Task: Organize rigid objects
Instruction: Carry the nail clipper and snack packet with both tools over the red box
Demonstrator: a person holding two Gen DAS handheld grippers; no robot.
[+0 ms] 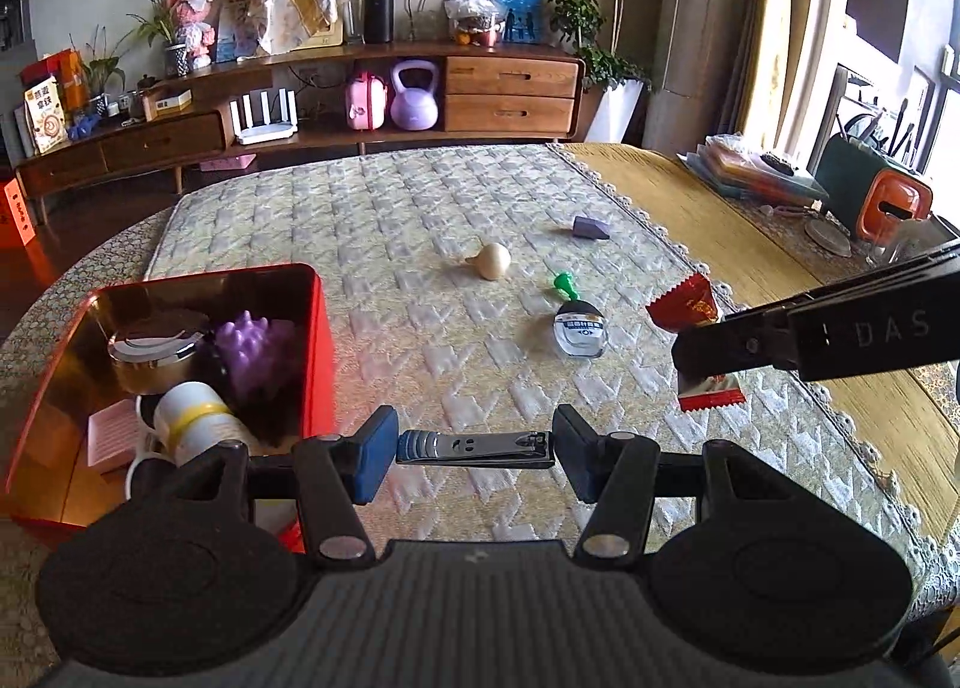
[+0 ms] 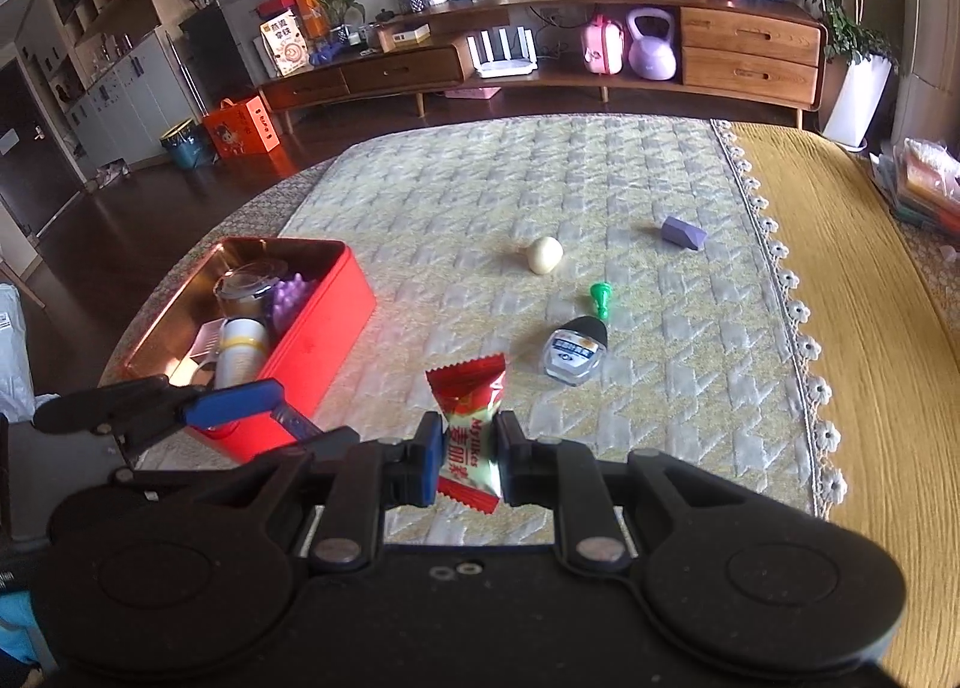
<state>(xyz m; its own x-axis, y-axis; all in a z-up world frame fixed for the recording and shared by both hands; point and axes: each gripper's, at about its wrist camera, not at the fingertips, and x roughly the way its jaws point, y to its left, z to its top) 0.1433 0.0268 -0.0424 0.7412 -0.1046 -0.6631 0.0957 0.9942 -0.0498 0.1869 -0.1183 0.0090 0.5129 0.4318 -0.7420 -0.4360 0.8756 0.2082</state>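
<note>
Nail clippers (image 1: pixel 474 448) sit pinched lengthwise between the left gripper (image 1: pixel 475 451) pads, beside the red tin (image 1: pixel 312 340) (already holding a cup and purple toy). Right gripper (image 2: pixel 467 457) squeezes a red candy wrapper (image 2: pixel 471 436) above the quilted mat (image 2: pixel 600 196).

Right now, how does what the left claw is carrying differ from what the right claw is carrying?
The left claw holds a metal nail clipper lengthwise, pinched end to end, so its jaws stand fairly wide. The right claw holds a red and white wrapped candy upright, pinched across its middle, jaws nearly shut. The nail clipper is rigid and shiny; the candy has a crinkled wrapper. Both are off the quilted mat, near the red tin.
</note>
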